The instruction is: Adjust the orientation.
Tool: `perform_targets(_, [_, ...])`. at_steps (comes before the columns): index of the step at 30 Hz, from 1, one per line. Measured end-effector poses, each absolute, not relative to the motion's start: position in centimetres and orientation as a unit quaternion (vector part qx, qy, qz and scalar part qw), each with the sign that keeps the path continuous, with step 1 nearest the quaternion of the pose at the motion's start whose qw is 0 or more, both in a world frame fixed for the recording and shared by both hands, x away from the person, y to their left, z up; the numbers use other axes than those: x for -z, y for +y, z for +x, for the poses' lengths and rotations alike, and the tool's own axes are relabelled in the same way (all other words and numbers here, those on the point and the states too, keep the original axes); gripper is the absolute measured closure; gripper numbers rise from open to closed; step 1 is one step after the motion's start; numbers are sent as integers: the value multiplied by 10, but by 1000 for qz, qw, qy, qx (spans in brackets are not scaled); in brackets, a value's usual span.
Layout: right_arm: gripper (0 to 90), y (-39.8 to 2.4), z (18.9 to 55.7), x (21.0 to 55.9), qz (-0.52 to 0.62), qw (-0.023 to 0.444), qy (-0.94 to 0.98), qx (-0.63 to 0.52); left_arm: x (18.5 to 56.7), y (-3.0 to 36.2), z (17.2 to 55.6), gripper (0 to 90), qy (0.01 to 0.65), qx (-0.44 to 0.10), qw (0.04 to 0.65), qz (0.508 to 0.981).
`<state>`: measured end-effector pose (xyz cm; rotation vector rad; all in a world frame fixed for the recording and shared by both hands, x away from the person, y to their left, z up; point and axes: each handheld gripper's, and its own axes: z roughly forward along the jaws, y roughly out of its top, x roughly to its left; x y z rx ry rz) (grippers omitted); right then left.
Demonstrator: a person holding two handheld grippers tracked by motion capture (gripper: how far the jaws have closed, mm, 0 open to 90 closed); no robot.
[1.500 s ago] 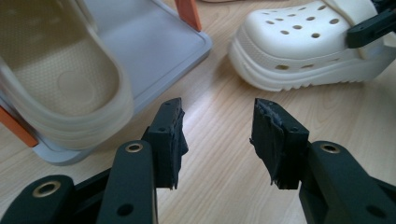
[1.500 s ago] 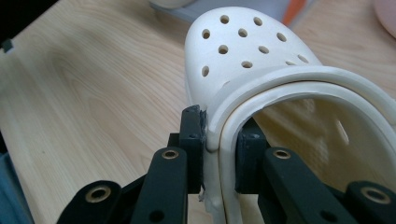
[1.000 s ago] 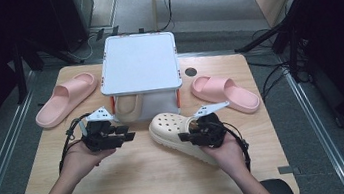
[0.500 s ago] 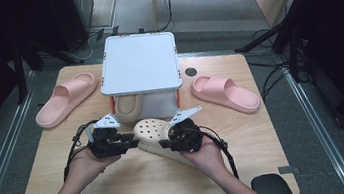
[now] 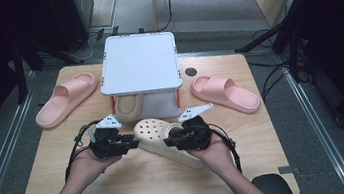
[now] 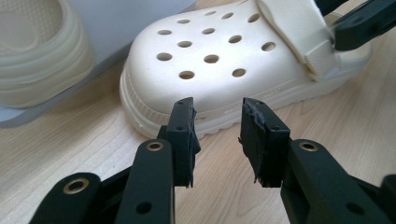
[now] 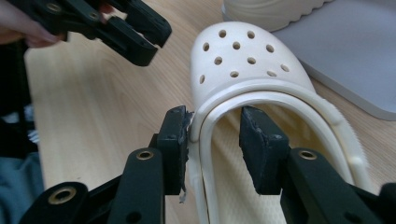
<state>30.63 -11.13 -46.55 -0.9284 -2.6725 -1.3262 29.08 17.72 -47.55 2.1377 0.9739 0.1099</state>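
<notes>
No writing or brand can be read on anything here.

A white box (image 5: 139, 71) with a flat lid stands at the far middle of the table (image 5: 136, 187). Its front is open, and 1 cream shoe (image 5: 128, 107) sits inside it. The other cream clog (image 5: 157, 131), the one with holes on top, lies on the table just in front of the box, toe toward it.

The left gripper (image 6: 217, 135) is open with nothing between its jaws. Its tips are just beside the clog's toe, not touching it. The right gripper (image 7: 212, 140) has just been opening. Its jaws sit on both sides of the clog's rim and strap; the left pad touches the rim and the other pad stands clear, so it does not squeeze.

1 pink slide (image 5: 67, 98) lies near the left edge and 1 pink slide (image 5: 224, 94) near the right edge, both well apart from the clog. The near part of the table is bare wood, with room to move.
</notes>
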Motion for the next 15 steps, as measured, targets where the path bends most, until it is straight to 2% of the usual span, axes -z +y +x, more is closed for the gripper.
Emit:
perform_targets(4, [744,-125,308,459,-298,-9,-846,442,478,178,292,663,386,-44,384,838])
perform_targets(9, [850,-140,319,457,-314,-28,-841,441,482,177,296,732,387,-40,379,840])
perform_targets(15, [887,-149,338,459,-334,-41,-831,442,490,175,302,768,399,-29,366,840])
